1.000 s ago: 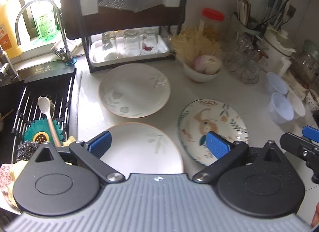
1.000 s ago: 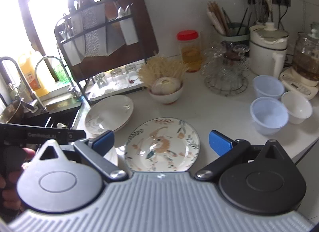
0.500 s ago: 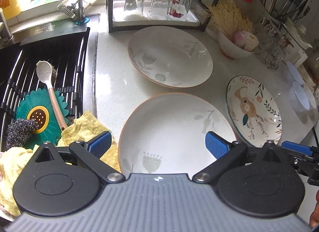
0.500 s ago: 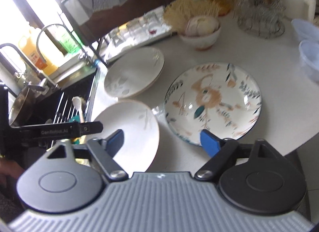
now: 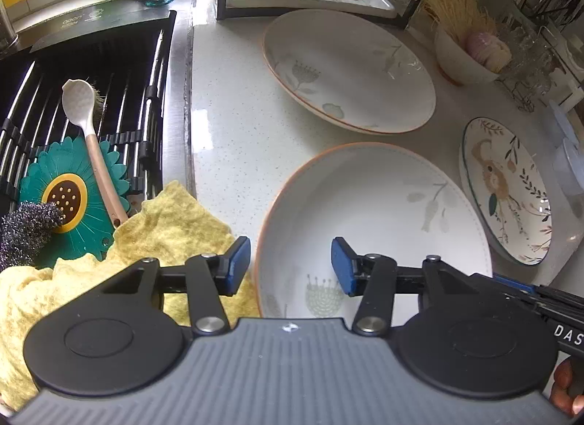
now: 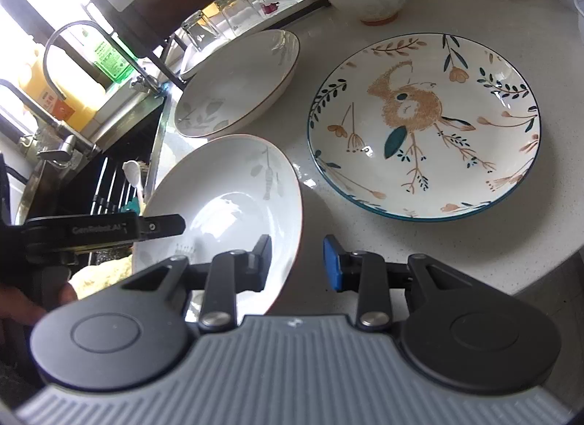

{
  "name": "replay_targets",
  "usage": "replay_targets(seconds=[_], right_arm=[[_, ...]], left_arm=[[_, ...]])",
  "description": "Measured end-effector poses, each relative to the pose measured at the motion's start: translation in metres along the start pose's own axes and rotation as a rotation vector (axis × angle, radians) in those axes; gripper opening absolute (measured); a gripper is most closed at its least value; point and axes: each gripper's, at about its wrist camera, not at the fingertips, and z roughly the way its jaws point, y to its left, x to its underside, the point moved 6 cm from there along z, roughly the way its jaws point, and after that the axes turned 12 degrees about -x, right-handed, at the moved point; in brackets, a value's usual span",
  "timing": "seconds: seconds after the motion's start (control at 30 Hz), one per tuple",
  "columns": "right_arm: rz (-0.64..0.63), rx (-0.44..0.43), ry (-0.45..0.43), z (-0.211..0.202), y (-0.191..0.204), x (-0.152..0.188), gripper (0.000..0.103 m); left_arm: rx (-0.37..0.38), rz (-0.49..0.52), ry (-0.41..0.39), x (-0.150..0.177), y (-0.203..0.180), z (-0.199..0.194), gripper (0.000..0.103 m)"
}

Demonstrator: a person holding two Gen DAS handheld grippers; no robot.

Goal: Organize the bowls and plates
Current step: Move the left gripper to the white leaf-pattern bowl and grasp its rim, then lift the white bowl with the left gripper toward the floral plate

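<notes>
Now — left tool (image 5: 291, 266) agape astride near plate (image 5: 372, 228) rim | right tool (image 6: 297, 263) likewise — opposite rim

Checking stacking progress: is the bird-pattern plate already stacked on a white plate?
No, the bird-pattern plate lies alone on the counter.

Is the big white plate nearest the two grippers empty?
Empty: the near white plate shows only its bare glazed inside with faint leaf prints, no food.
</notes>
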Motion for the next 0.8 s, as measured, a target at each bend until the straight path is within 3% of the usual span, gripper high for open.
replay_targets(seconds=[0.17, 0.4, 0.8], right_arm=[[0.015, -0.016, -0.009, 0.009, 0.001, 0.000, 0.029], [-0.007, 0.012, -0.011, 0.017, -0.001, -0.005, 0.017], [-0.033, 0.046, -0.004, 0.016, -0.002, -0.014, 0.017]], left_arm=[[0.037, 0.016, 0.011, -0.006, 0.000, 0.007, 0.038], [0.054, 0.023, 0.000, -0.008, 0.001, 0.008, 0.034], [0.123, 0.025, 0.015, -0.015, 0.002, 0.006, 0.023]])
